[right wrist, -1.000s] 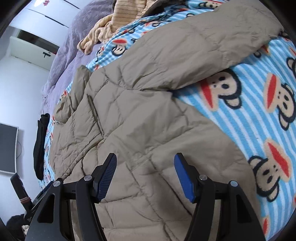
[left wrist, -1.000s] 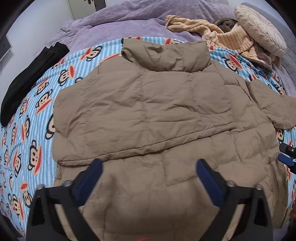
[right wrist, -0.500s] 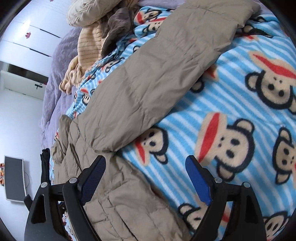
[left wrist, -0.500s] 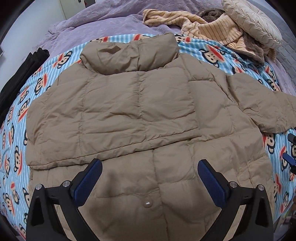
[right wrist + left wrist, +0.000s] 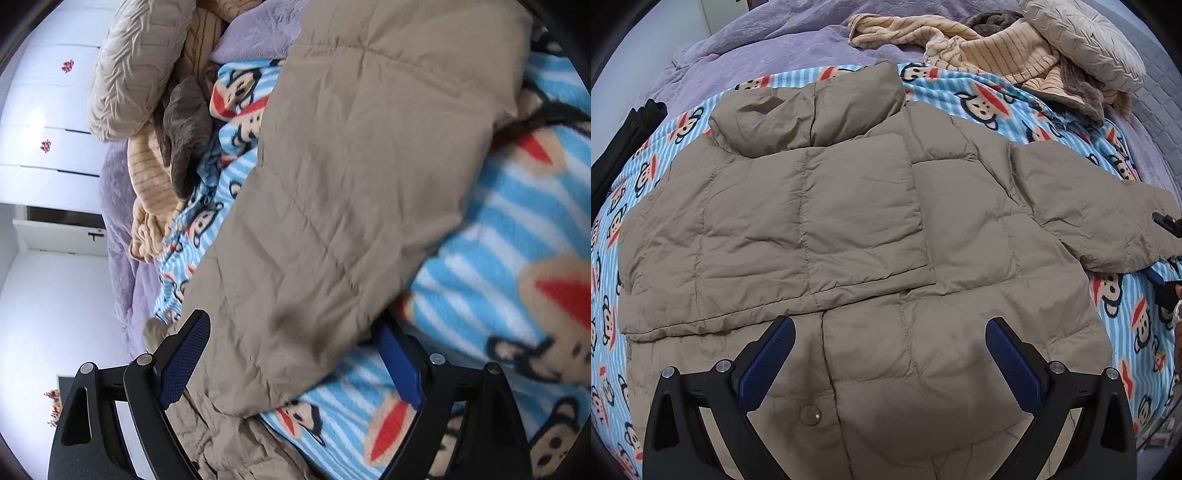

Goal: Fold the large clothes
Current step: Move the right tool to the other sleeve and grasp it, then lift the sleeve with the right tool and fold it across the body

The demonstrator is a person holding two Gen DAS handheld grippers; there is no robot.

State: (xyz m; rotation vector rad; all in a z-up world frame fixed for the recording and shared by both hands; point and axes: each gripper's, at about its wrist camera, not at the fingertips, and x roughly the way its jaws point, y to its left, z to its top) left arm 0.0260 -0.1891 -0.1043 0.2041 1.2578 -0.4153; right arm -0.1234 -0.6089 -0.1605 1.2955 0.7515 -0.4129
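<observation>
My left camera takes in the whole tan puffer jacket (image 5: 849, 240) spread on the monkey-print blanket (image 5: 1015, 99) over the bed, collar (image 5: 809, 107) pointing away from me, hem nearest, one side already folded across the chest. My right camera sees only the outstretched sleeve (image 5: 351, 184), running diagonally away. My left hand-held gripper (image 5: 890, 354) hangs spread wide above the hem, holding nothing. My right hand-held gripper (image 5: 295, 354) is spread around the sleeve's base, not pinching it.

purple bedspread (image 5: 768, 44), monkey-print striped blanket (image 5: 1004, 107), beige pillow (image 5: 1086, 48), white wardrobe doors (image 5: 48, 122), white wall (image 5: 55, 314)
</observation>
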